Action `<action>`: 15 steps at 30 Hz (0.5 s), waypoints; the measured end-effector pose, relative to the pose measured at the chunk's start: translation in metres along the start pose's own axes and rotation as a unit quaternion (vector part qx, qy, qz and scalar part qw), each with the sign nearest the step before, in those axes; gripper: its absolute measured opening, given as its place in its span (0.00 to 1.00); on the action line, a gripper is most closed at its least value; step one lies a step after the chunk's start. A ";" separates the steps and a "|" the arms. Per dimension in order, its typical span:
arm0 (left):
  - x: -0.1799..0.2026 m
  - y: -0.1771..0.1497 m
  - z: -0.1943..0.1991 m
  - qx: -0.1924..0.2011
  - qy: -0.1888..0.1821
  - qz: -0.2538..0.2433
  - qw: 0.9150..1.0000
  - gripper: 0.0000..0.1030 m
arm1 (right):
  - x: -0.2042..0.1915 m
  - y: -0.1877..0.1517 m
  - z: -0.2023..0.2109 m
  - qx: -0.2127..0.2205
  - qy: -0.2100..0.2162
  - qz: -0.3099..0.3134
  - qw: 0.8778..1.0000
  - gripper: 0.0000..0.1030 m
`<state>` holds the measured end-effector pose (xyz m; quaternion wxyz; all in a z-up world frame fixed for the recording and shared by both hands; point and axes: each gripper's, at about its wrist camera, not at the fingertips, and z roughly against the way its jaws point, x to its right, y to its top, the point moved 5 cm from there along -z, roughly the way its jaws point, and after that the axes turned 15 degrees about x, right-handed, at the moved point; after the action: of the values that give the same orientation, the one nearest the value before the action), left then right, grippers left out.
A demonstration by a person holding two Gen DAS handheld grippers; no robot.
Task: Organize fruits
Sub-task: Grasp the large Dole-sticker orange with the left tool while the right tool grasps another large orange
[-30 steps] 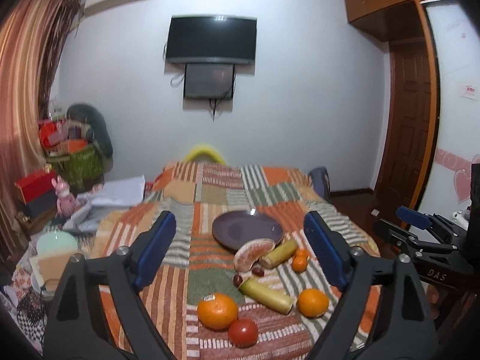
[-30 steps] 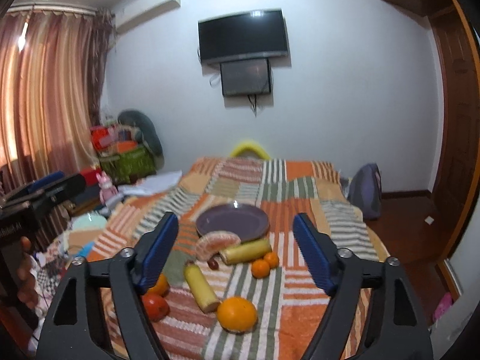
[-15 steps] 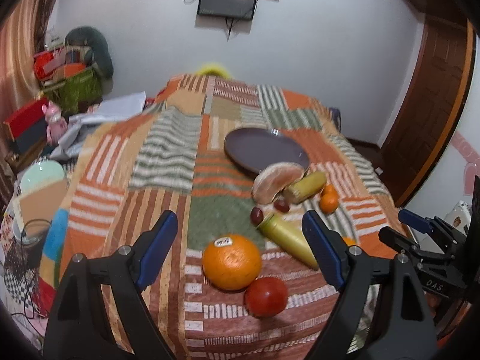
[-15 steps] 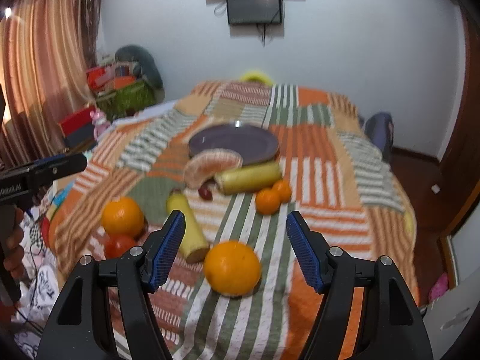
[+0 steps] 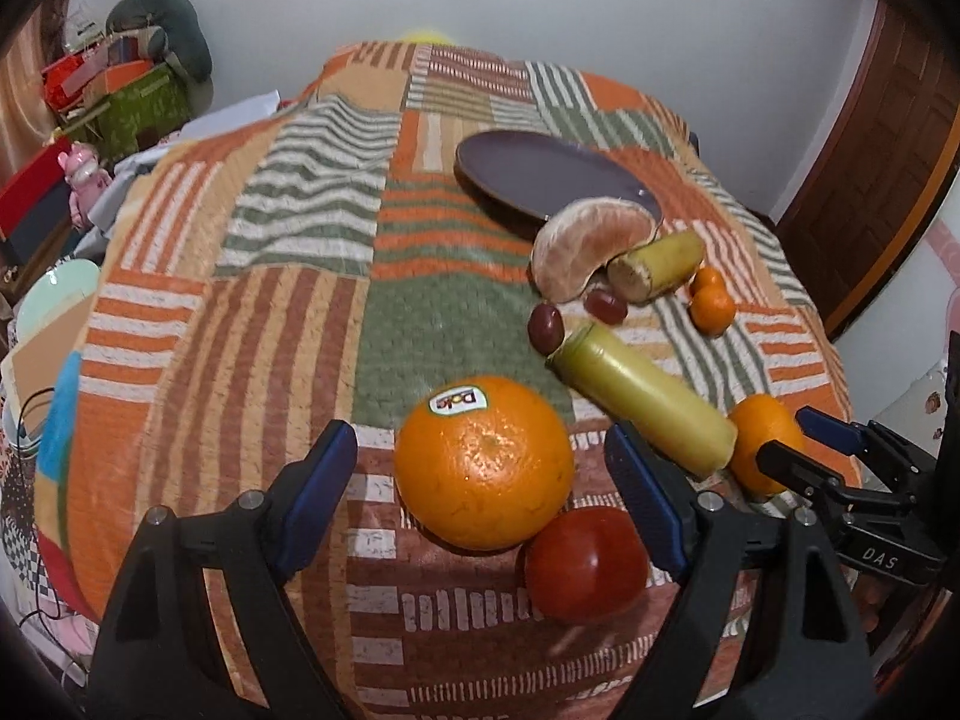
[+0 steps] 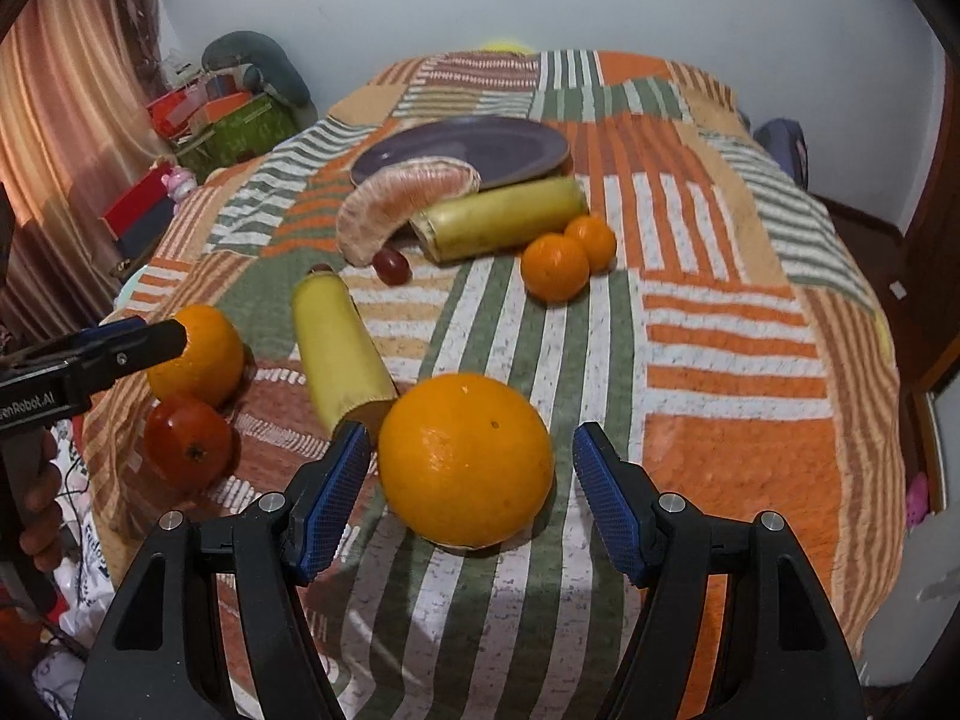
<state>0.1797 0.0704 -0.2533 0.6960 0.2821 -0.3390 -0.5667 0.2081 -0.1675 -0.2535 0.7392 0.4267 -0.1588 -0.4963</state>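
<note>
On the striped bedspread, a stickered orange (image 5: 483,462) sits between the fingers of my left gripper (image 5: 477,456), which is open with gaps on both sides. A red tomato (image 5: 585,564) touches this orange at the near right. My right gripper (image 6: 471,450) is open around a second large orange (image 6: 465,459), pads close but apart from it. Two banana pieces (image 6: 339,354) (image 6: 504,219), a peeled citrus segment (image 6: 402,204), two mandarins (image 6: 555,267), grapes (image 5: 546,327) and an empty purple plate (image 6: 480,147) lie farther back.
The bed drops off at the near, left and right edges. Boxes and a green bag (image 5: 138,102) crowd the floor at the left, and a wooden door (image 5: 888,138) stands at the right. A hand (image 6: 36,498) holds the left gripper's handle.
Both grippers have sunk and tipped down toward the bed. Each large orange now sits between a pair of fingers. The right jaws have narrowed slightly.
</note>
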 end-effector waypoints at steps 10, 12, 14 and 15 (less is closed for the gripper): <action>0.000 -0.010 -0.026 -0.027 -0.017 0.013 0.999 0.69 | 0.002 -0.008 -0.017 -0.027 0.021 -0.016 0.999 0.64; 0.000 -0.010 -0.027 -0.023 -0.017 0.014 0.999 0.68 | 0.003 -0.009 -0.018 -0.027 0.021 -0.019 0.999 0.61; 0.001 -0.009 -0.026 -0.022 -0.016 0.011 1.000 0.68 | 0.004 -0.008 -0.017 -0.025 0.023 -0.020 0.999 0.61; 0.001 -0.009 -0.026 -0.021 -0.016 0.010 1.000 0.68 | 0.004 -0.008 -0.017 -0.025 0.025 -0.022 0.999 0.60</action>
<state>0.1947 0.0678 -0.2759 0.7019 0.2545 -0.3408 -0.5713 0.2161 -0.1639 -0.2706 0.7421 0.4238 -0.1189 -0.5056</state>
